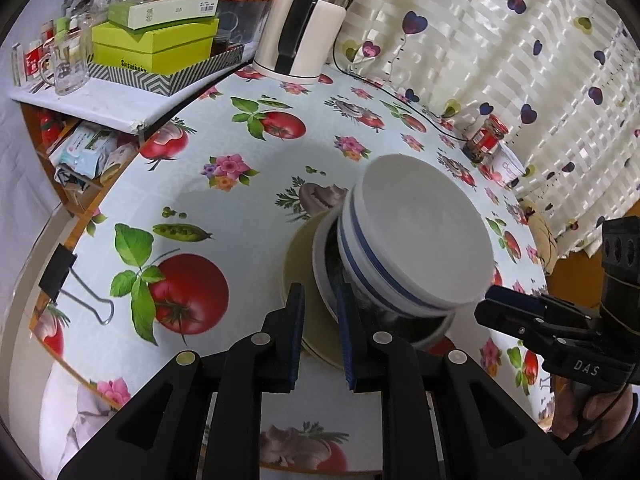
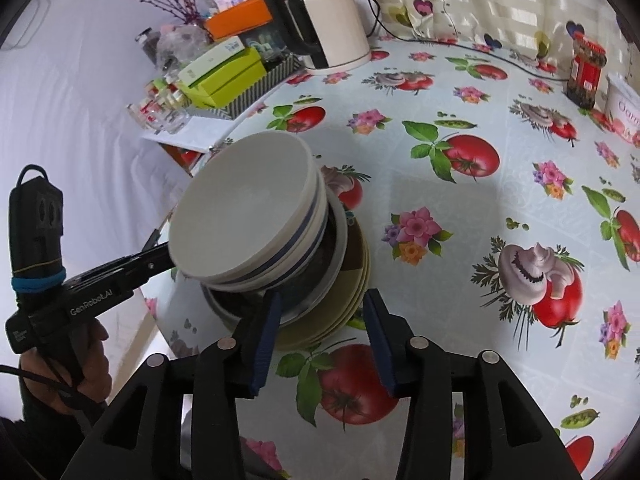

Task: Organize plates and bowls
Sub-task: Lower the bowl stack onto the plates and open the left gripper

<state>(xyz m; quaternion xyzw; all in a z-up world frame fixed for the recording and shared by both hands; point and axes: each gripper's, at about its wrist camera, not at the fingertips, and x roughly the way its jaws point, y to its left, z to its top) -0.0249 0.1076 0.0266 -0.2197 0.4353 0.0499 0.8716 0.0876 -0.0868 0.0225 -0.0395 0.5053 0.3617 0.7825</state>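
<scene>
Bowls (image 1: 416,240) sit nested on plates (image 2: 352,304) on the surface (image 1: 248,216), which we judge saves room, while our left gripper (image 1: 320,328) and right gripper (image 2: 320,332) flank them, jaws open, holding nothing.

One stack of dishes (image 2: 280,256) stands on the worktop (image 2: 460,216). In it, two white bowls with a blue band (image 2: 244,216) sit nested on top, one dark-lined bowl (image 2: 320,280) lies under them, and olive-yellow plates (image 2: 352,304) form the base, at least three by their rims, though the exact count cannot be told. One electric kettle (image 2: 320,20) stands at the back, one red-labelled jar (image 2: 586,72) and one white tub (image 2: 624,110) beside the curtain. Two tools are in view, a left tool (image 1: 320,334) and a right tool (image 2: 320,340).
</scene>
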